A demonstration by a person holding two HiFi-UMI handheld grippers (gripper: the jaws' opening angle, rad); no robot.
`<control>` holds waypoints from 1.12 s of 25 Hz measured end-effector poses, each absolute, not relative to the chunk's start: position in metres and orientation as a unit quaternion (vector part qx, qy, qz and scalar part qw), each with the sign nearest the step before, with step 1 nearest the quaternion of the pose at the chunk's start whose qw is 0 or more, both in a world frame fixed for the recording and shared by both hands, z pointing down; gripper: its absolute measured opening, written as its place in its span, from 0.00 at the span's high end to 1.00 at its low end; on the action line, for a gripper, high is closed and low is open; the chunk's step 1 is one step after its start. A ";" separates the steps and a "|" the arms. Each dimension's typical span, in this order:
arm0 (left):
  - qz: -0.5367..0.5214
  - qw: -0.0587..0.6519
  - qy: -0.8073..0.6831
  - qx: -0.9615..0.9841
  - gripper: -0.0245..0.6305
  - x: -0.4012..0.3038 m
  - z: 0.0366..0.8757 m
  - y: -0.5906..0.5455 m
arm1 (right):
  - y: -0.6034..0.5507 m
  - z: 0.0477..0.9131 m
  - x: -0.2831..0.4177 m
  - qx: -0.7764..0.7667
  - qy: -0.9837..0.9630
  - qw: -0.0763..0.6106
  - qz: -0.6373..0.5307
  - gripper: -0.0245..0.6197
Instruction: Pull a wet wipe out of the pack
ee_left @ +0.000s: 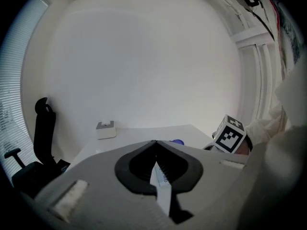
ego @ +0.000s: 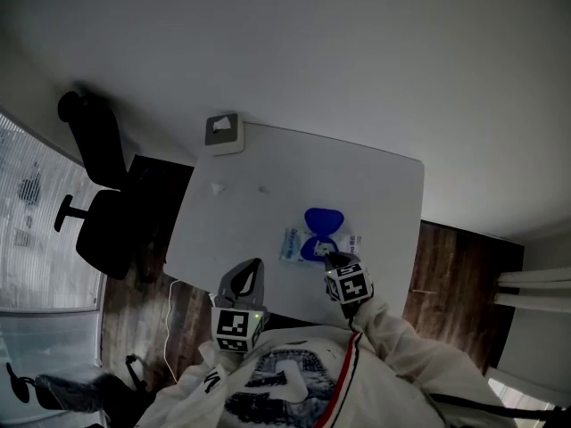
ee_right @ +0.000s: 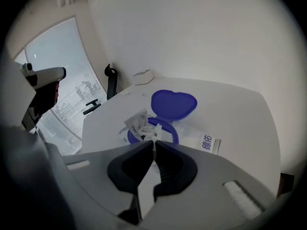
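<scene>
Right gripper view: my right gripper (ee_right: pixel 154 145) is clenched on a twisted tuft of the wet wipe (ee_right: pixel 140 124), which sticks up from the round opening of the pack (ee_right: pixel 207 143) — its blue lid (ee_right: pixel 173 103) flipped back. The pack lies flat on the white table (ee_right: pixel 235 104). My left gripper (ee_left: pixel 155 143) is closed on nothing, above the table's near edge, apart from the pack.

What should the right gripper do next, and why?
Probably lift the right gripper slowly up and back. The pack's lid is open, a wipe pokes out of the pack, and the jaws look closed on its tip, so pulling should draw it out. The left gripper is shut, away from the pack.
</scene>
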State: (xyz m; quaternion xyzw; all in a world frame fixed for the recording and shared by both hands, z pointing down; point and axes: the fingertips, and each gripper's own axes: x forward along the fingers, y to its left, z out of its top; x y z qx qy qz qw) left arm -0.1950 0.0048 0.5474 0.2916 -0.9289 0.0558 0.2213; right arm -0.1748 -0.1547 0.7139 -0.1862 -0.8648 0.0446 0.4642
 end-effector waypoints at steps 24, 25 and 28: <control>0.043 0.192 -0.904 0.381 0.96 -0.219 0.540 -0.018 | -0.166 0.636 -0.175 -0.091 -0.917 0.371 0.118 0.94; 0.043 0.186 -0.903 0.385 0.96 -0.221 0.537 -0.020 | -0.166 0.631 -0.174 -0.088 -0.919 0.366 0.115 0.94; 0.040 0.174 -0.901 0.395 0.96 -0.224 0.530 -0.026 | -0.165 0.618 -0.173 -0.091 -0.928 0.349 0.091 0.94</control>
